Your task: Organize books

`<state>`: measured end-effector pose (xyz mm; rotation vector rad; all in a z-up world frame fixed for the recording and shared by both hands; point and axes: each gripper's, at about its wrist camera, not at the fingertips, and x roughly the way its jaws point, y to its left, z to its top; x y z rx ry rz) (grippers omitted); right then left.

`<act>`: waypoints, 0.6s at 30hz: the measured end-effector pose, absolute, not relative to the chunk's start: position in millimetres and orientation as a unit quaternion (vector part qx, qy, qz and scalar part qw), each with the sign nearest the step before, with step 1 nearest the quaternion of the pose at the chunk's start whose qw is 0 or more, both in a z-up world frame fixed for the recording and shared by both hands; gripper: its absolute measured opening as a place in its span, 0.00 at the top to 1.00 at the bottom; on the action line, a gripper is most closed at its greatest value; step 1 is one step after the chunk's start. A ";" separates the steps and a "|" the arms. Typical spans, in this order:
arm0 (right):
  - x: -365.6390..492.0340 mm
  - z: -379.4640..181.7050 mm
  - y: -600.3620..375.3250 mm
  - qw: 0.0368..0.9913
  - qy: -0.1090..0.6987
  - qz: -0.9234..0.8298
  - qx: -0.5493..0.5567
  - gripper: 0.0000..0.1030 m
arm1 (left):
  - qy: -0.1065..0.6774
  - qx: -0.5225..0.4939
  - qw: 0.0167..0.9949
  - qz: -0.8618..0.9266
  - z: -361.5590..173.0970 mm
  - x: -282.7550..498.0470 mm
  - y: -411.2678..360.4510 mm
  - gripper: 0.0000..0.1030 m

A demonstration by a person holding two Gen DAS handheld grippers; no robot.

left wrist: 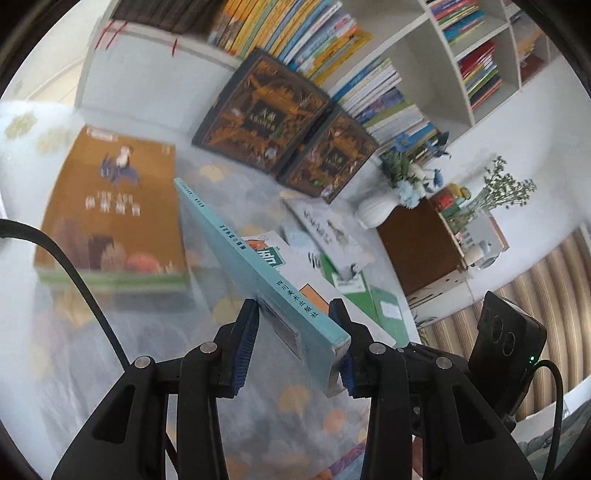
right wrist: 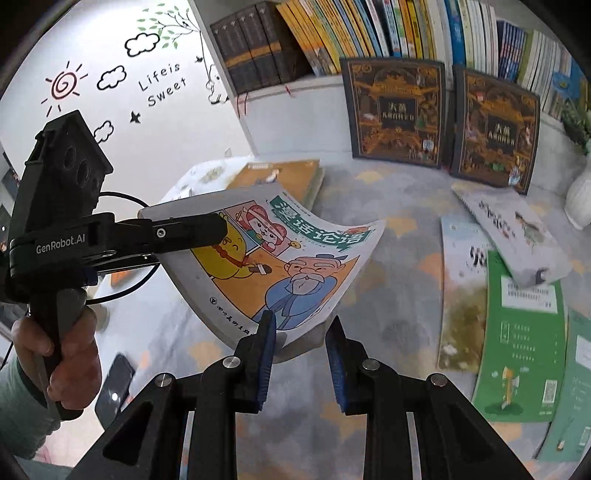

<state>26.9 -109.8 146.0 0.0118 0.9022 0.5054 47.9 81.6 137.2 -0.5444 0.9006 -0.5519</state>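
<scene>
**Lifting one comic book, many left loose**

Gripping the comic book (right wrist: 280, 258) by its spine edge, the left gripper (left wrist: 295, 332) pinches it; the right gripper (right wrist: 301, 354) nips its lower corner, pads nearly together. Centre frame, it hangs above the cloth-covered table (right wrist: 388, 206). Scattered books (right wrist: 517, 350) at right remain unsorted; the bookshelf (right wrist: 369, 29) waits along the top.

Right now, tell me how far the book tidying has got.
Done: rows of books stand on the shelf, and two dark ornate books lean upright below it. In hand: both grippers hold the cartoon-cover book lifted off the table, the left gripper on its spine, the right gripper on a corner. Left: a brown book, green workbooks and others lie flat.
</scene>
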 end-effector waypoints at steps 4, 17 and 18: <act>57.1 147.9 -77.8 0.869 0.426 0.252 0.000 0.75 | 0.410 -0.268 0.836 -0.248 134.8 65.3 114.6 0.66; 152.4 106.2 2.1 0.849 0.464 0.255 -0.003 0.73 | 0.430 -0.345 0.818 -0.163 66.5 124.3 211.6 0.66; 156.6 103.2 5.8 0.847 0.468 0.253 -0.003 0.73 | 0.434 -0.345 0.817 -0.157 60.9 128.8 213.8 0.66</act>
